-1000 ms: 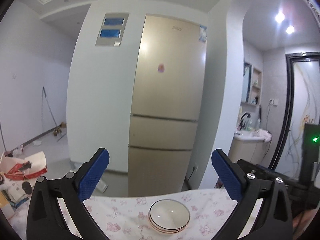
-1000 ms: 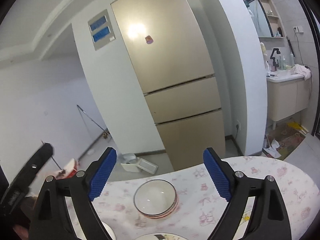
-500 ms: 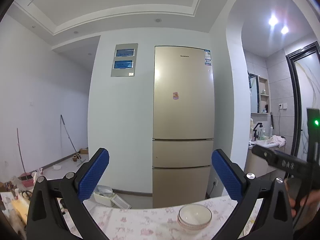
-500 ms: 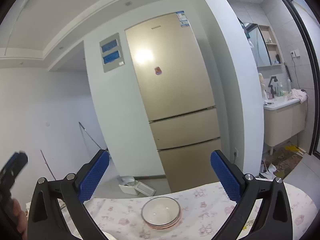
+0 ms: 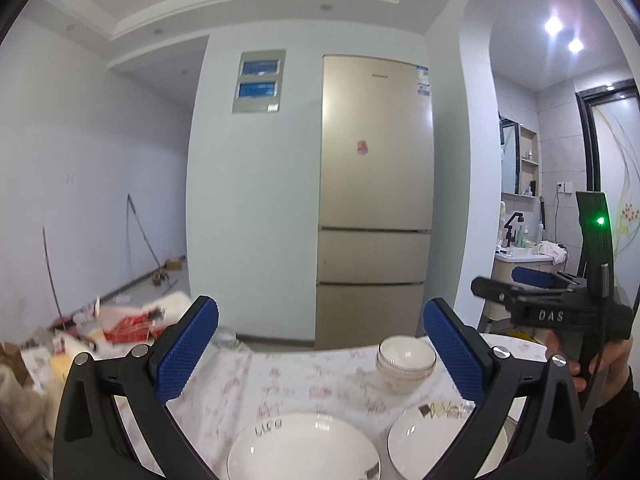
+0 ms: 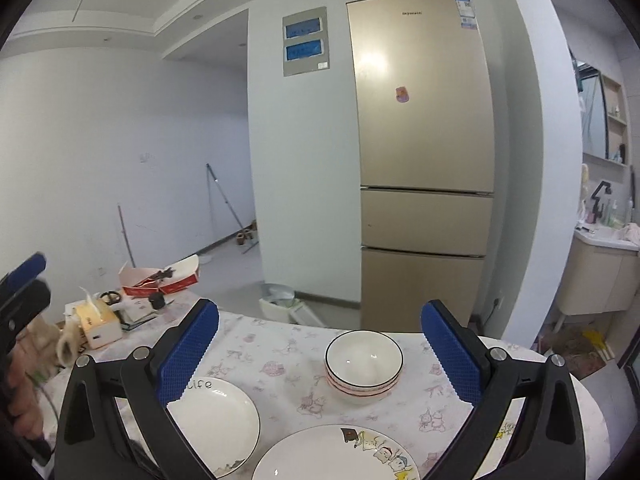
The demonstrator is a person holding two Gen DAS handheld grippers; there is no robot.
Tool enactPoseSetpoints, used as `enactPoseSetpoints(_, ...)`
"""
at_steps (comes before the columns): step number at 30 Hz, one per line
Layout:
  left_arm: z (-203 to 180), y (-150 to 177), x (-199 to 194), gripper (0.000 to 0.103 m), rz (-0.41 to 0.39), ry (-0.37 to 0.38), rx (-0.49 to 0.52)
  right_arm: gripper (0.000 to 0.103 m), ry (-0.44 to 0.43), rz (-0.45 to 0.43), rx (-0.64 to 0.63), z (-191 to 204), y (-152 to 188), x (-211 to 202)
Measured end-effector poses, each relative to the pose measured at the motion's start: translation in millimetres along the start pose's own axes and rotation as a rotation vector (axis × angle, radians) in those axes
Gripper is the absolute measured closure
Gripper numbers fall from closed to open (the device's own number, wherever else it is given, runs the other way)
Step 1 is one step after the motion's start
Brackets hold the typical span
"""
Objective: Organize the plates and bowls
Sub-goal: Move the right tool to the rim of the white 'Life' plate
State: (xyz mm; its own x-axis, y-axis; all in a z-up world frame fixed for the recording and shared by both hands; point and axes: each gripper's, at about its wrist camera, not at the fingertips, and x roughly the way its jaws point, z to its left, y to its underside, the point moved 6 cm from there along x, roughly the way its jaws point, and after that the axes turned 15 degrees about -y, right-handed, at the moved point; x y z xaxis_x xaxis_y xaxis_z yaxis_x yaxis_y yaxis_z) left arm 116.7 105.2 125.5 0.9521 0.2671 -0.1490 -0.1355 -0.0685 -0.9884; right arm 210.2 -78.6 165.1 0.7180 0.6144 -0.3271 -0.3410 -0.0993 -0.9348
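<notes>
A stack of white bowls [image 6: 363, 366] stands on the floral tablecloth [image 6: 280, 364]; it also shows in the left wrist view [image 5: 406, 364]. A white plate with "Life" lettering [image 6: 214, 420] lies at the left and shows in the left wrist view [image 5: 304, 450]. A white plate with cartoon pictures [image 6: 336, 454] lies nearest and shows in the left wrist view [image 5: 430, 434]. My left gripper [image 5: 318, 344] is open and empty above the table. My right gripper [image 6: 318, 346] is open and empty, held above the bowls and plates.
A gold fridge [image 6: 420, 152] stands behind the table. A tissue box [image 6: 98, 322], red carton [image 6: 160, 276] and clutter sit on the table's left end. The other hand-held gripper [image 5: 560, 308] shows at the right of the left wrist view.
Both grippers have tilted down and drawn back; the two plates have come into view below the bowl stack. Both stay open and empty.
</notes>
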Motion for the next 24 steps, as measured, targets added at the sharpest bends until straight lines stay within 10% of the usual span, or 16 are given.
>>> enactPoseSetpoints(14, 42, 106, 33, 0.001, 0.318, -0.066, -0.069, 0.0, -0.148, 0.136, 0.008, 36, 54, 59)
enactPoseSetpoints(24, 62, 144, 52, 0.001, 0.376, -0.136, -0.078, 0.008, -0.221, 0.266, 0.066, 25, 113, 121)
